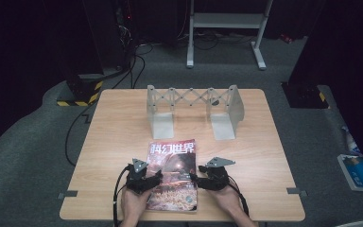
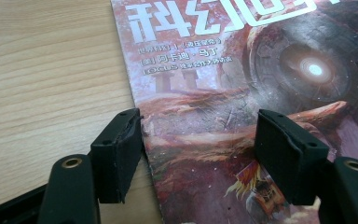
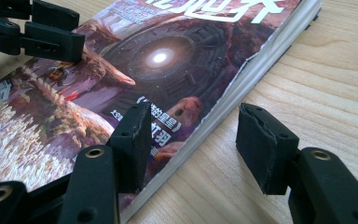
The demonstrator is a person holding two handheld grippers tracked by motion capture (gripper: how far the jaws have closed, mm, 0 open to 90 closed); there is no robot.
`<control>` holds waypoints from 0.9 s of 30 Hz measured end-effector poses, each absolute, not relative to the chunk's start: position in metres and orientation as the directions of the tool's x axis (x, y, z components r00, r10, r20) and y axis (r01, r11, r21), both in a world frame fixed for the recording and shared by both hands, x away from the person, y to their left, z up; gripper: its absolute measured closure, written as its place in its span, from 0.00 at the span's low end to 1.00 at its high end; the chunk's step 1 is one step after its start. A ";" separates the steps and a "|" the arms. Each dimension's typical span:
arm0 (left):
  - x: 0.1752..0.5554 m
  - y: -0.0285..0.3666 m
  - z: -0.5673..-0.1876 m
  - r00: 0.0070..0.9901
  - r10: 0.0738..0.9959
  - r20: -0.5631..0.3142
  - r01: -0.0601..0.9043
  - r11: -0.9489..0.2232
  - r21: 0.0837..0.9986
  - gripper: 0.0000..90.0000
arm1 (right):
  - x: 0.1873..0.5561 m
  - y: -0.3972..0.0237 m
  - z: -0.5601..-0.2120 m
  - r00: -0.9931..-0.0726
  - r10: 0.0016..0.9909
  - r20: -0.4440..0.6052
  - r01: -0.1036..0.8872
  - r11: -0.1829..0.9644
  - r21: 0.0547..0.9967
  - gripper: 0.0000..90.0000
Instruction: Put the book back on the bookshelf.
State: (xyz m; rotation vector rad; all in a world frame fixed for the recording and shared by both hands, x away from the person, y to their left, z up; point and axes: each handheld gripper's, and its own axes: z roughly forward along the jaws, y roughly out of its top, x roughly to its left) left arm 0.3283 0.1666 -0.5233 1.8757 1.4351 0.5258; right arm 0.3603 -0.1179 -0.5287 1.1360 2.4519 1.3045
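- a magazine with a reddish cover and white title characters lies flat on the wooden surface, at its near edge, between the person's two hands.
- the left tongs sit at the magazine's left edge, about halfway down its length; the right tongs sit at its right edge, roughly level with the left ones.
- in the left gripper view the left tongs stand apart, straddling the magazine's edge: one pad is just at the cover's border over the bare surface, the other is over the cover itself.
- whether those pads touch the cover cannot be told; they do not pinch it.
- in the right gripper view the right tongs also stand apart, set across the magazine's thick page edge: one pad is over the cover, the other over the bare surface just beside the page edge.
- nothing is clamped between the right pads.
- the left tongs show at the top left of the right gripper view, over the far side of the cover.
- farther back on the surface stands a grey metal rack with a scissor-lattice back, well apart from the magazine.
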 end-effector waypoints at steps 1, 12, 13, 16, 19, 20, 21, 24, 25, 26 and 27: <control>0.328 0.165 -0.523 0.306 0.947 -0.096 0.659 -0.138 0.740 0.36 | 0.360 -0.118 -0.529 -0.705 0.677 0.213 0.555 0.339 0.760 0.51; 0.333 0.151 -0.523 0.327 0.940 -0.095 0.660 -0.155 0.735 0.36 | 0.359 -0.126 -0.529 -0.697 0.692 0.191 0.547 0.339 0.766 0.52; 0.333 0.150 -0.522 0.334 0.938 -0.090 0.659 -0.165 0.734 0.36 | 0.359 -0.128 -0.529 -0.693 0.695 0.192 0.549 0.336 0.765 0.52; 0.335 0.144 -0.522 0.347 0.933 -0.094 0.662 -0.172 0.730 0.36 | 0.359 -0.133 -0.529 -0.686 0.702 0.193 0.553 0.329 0.765 0.52; 0.336 0.139 -0.522 0.357 0.929 -0.098 0.661 -0.177 0.729 0.36 | 0.360 -0.139 -0.529 -0.678 0.710 0.188 0.554 0.327 0.766 0.52; 0.337 0.136 -0.522 0.366 0.926 -0.096 0.659 -0.184 0.730 0.36 | 0.360 -0.143 -0.529 -0.672 0.716 0.188 0.556 0.322 0.766 0.52; 0.337 0.136 -0.522 0.366 0.926 -0.096 0.659 -0.184 0.730 0.36 | 0.360 -0.143 -0.529 -0.672 0.716 0.188 0.556 0.322 0.766 0.52; 0.339 0.127 -0.521 0.380 0.920 -0.096 0.658 -0.196 0.727 0.36 | 0.361 -0.150 -0.528 -0.657 0.730 0.188 0.565 0.311 0.764 0.52; 0.339 0.126 -0.521 0.385 0.918 -0.093 0.656 -0.202 0.727 0.36 | 0.361 -0.151 -0.529 -0.653 0.734 0.187 0.566 0.309 0.765 0.52; 0.339 0.124 -0.521 0.388 0.917 -0.093 0.655 -0.204 0.728 0.35 | 0.361 -0.153 -0.529 -0.651 0.736 0.184 0.564 0.307 0.767 0.52; 0.339 0.124 -0.521 0.388 0.917 -0.093 0.655 -0.204 0.728 0.35 | 0.361 -0.153 -0.529 -0.651 0.736 0.184 0.564 0.307 0.767 0.52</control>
